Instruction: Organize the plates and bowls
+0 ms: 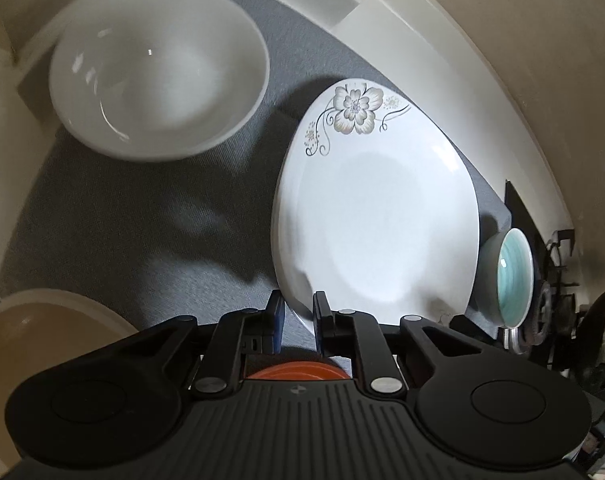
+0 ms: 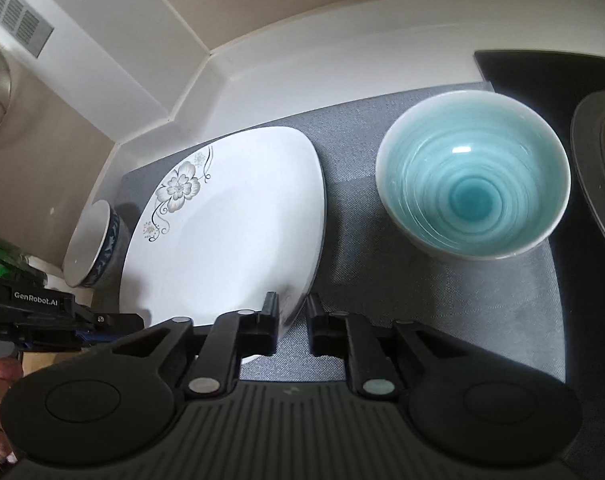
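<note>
Left wrist view, left to right. Beige bowl (image 1: 42, 332) at lower-left edge, partly cut off. White bowl (image 1: 158, 68) upper left on the grey mat (image 1: 122, 220), slightly blurred; whether it touches the mat cannot be told. Left claw (image 1: 298, 316): narrow gap, fingers straddling the near rim of the flowered plate (image 1: 374, 216); firm contact cannot be told. An orange dish (image 1: 298, 372) shows just below the claw. Teal bowl (image 1: 510, 276) just beyond the plate's right side, stove burner (image 1: 542, 312) past it.

Right wrist view, left to right. Blue-patterned cup (image 2: 90, 244) just beside the plate's (image 2: 230, 224) left edge. Right claw (image 2: 292, 320): narrow gap, the plate's corner rim between its fingers, left finger (image 2: 268, 316) over the plate. Teal bowl (image 2: 474, 172) upright on the mat (image 2: 382, 280), apart from the plate. Dark pan rim (image 2: 594, 168) at far right.
</note>
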Demonstrator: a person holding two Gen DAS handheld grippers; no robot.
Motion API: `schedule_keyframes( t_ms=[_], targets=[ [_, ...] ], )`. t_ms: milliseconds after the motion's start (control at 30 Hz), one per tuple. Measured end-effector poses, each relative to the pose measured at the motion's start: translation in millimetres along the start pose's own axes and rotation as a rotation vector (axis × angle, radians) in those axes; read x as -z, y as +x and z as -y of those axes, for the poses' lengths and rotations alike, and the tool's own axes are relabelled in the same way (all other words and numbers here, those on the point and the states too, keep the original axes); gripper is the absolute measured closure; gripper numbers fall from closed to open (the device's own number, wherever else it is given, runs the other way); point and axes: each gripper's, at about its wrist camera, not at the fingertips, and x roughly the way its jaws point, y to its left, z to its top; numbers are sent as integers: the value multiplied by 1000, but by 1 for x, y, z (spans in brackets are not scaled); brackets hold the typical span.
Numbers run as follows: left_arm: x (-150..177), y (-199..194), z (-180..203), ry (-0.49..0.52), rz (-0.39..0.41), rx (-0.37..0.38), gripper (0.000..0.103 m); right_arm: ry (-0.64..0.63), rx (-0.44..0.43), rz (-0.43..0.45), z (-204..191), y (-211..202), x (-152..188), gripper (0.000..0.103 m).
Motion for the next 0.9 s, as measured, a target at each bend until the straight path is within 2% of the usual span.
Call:
schedule_keyframes(
  t_ms=[33,67,100,133,167,200,233,267,333,400,467,533,633,700,767,800,867,900],
  targets=[
    [2,-3,3,17,13,-18,86,0,6,8,-1,-2,2,68],
    [4,-7,7,33,27,-39,86,-4,0,15,-1,-4,4,66],
    [6,-12,9,53,42,-59,83,-11,-6,21,-2,-7,7,65],
    [8,-16,13,74,58,-77,75,-19,-6,29,-3,-12,11,59],
    [11,-20,17,96,71,-94,69,-28,-4,36,-4,-17,17,49],
    [14,-24,21,119,84,-110,53,-39,2,41,-5,-22,22,41],
    [17,-29,25,143,102,-120,45,-54,16,46,-6,-27,28,24],
    [21,-34,27,164,120,-128,43,-74,24,50,-7,-32,35,11],
    [28,-42,33,201,148,-148,35,-125,-9,33,-12,-38,51,10],
    [35,-49,37,233,170,-165,31,-204,-46,-16,-21,-38,65,10],
    [43,-54,35,241,181,-188,30,-280,-42,-27,-31,-38,77,10],
    [55,-64,28,223,177,-204,30,-303,-37,-53,-36,-32,83,10],
    [76,-75,18,194,178,-189,30,-290,-63,-88,-41,-22,88,11],
    [87,-74,14,180,156,-191,30,-320,-67,-105,-45,-15,93,28],
    [93,-69,12,185,128,-188,30,-347,-29,-144,-47,-4,98,86],
    [94,-64,12,190,119,-197,30,-342,-27,-154,-43,-1,99,92],
    [98,-60,13,206,106,-205,31,-347,-26,-153,-39,-4,99,95],
    [99,-60,16,216,110,-201,31,-355,3,-145,-36,-8,98,96]
  ],
)
